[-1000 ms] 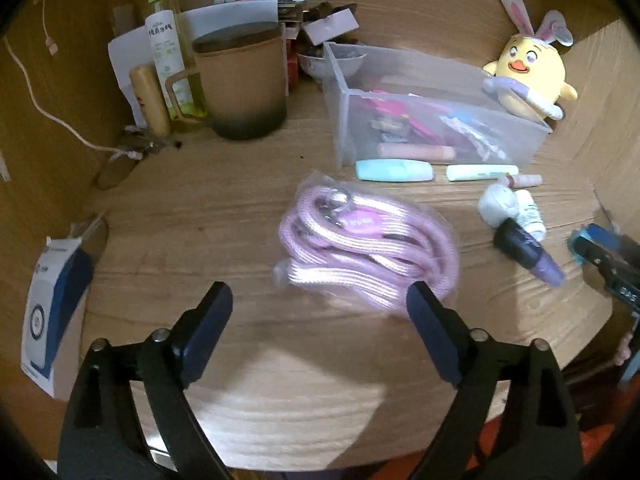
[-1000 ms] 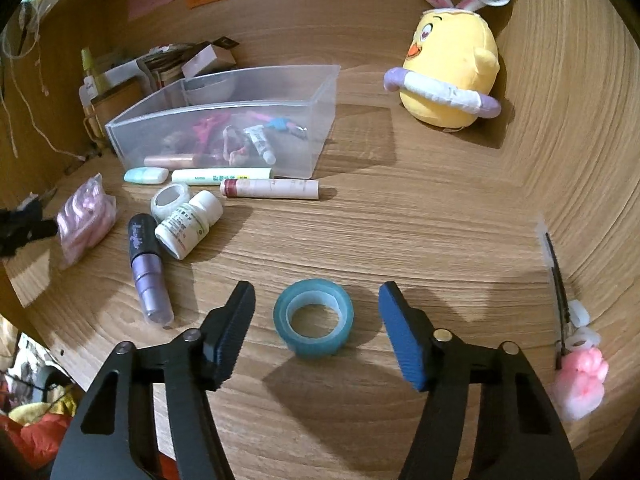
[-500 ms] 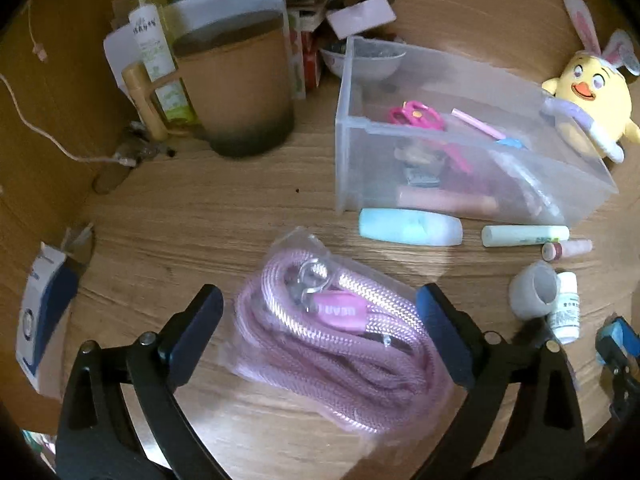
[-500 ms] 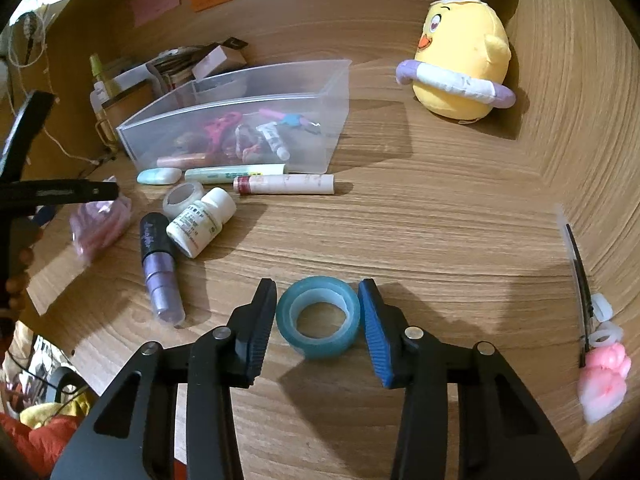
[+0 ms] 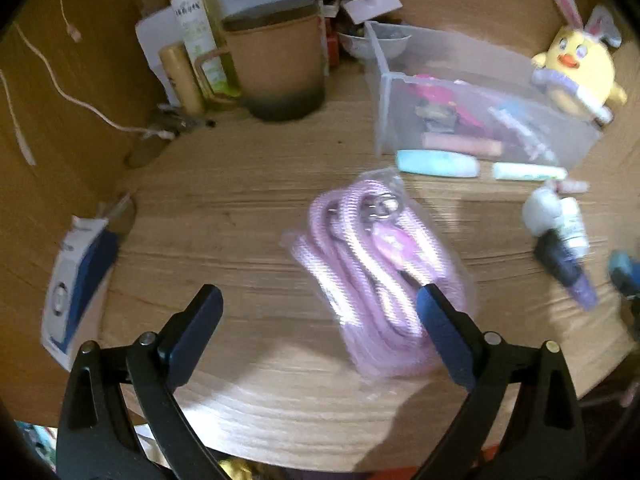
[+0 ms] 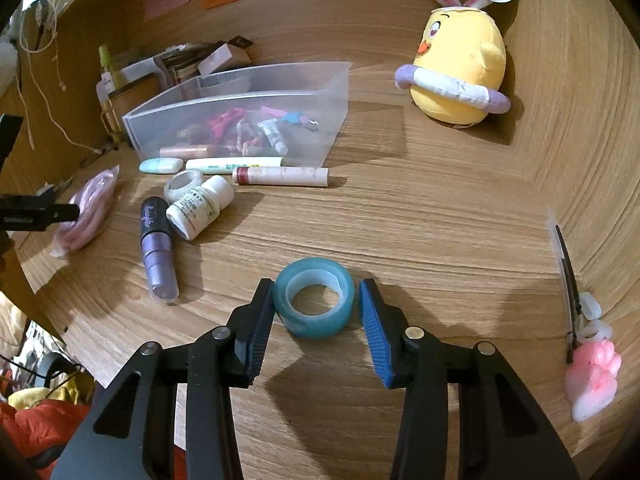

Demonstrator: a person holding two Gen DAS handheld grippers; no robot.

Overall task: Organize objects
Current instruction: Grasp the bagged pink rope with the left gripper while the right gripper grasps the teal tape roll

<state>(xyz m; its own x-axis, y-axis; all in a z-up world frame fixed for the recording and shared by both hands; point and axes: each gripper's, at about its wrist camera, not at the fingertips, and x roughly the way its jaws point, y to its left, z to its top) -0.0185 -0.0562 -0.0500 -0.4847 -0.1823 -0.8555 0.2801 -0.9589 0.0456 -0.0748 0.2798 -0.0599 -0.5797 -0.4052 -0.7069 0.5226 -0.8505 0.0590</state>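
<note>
A teal tape roll [image 6: 320, 325] lies flat on the wooden desk near its front edge. My right gripper [image 6: 316, 292] is shut on it, one pad on each side. A pink rope in a clear bag [image 5: 372, 272] lies mid-desk in the left wrist view. My left gripper [image 5: 318, 294] hovers wide open above the bag's near end, its right finger [image 5: 440, 320] over the rope and nothing gripped. The right wrist view shows the same bag [image 6: 90, 210] at far left. The clear plastic bin [image 6: 240, 92] with several small items stands behind.
Loose items lie before the bin: a purple tube [image 6: 156, 248], a white bottle [image 6: 200, 206], a small tape ring [image 6: 184, 184] and lip-balm tubes [image 6: 280, 176]. A yellow plush chick [image 6: 460, 64] sits back right, a brown mug [image 5: 276, 64] back left, a pink paw clip [image 6: 592, 376] right.
My right gripper's jaws closed in from wide apart onto the teal tape roll. My left gripper dipped close over the rope bag, then drew back and to the left.
</note>
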